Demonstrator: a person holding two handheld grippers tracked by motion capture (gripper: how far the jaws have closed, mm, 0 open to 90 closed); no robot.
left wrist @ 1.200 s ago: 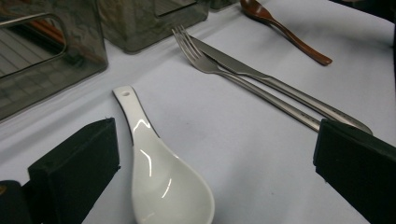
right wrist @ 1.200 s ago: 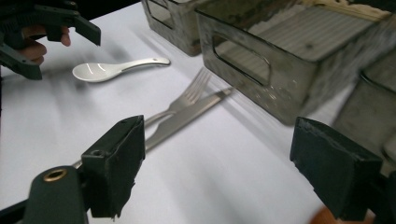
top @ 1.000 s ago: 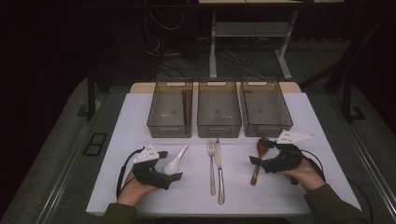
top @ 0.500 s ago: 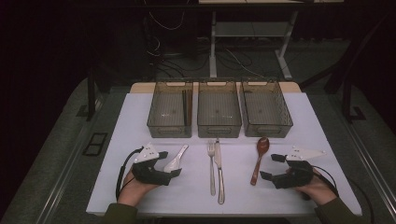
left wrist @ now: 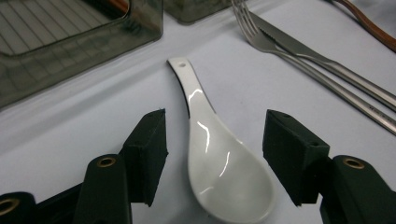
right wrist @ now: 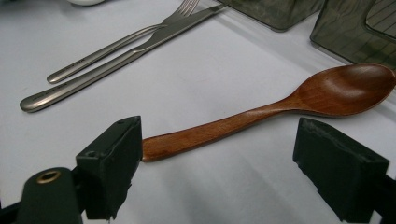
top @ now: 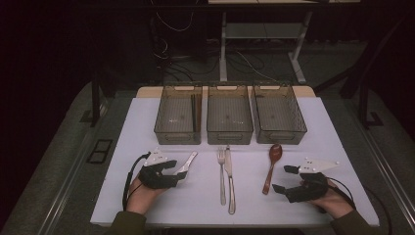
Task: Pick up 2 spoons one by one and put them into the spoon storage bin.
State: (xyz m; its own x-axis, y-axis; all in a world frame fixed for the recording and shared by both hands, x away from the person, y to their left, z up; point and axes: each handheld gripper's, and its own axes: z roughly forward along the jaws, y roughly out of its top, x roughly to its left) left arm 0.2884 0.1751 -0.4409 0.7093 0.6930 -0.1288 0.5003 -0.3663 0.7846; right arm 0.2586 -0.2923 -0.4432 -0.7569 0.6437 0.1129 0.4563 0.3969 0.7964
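bins (top: 229, 120): 3 | spoons: white (left wrist: 219, 163), wooden (right wrist: 280, 109) | left gripper (left wrist: 212, 158) closing round white, untouched | right gripper (right wrist: 217, 161) released

Left gripper (top: 182, 172): black body, pale grey three-cornered plate on top, black cable looping off its left. Blocky matte-black pads (left wrist: 148, 151), brass-coloured rivets behind them. Right gripper (top: 286, 179): same build, grey plate, black cable trailing right. Both sleeves olive-green, showing at near edge.
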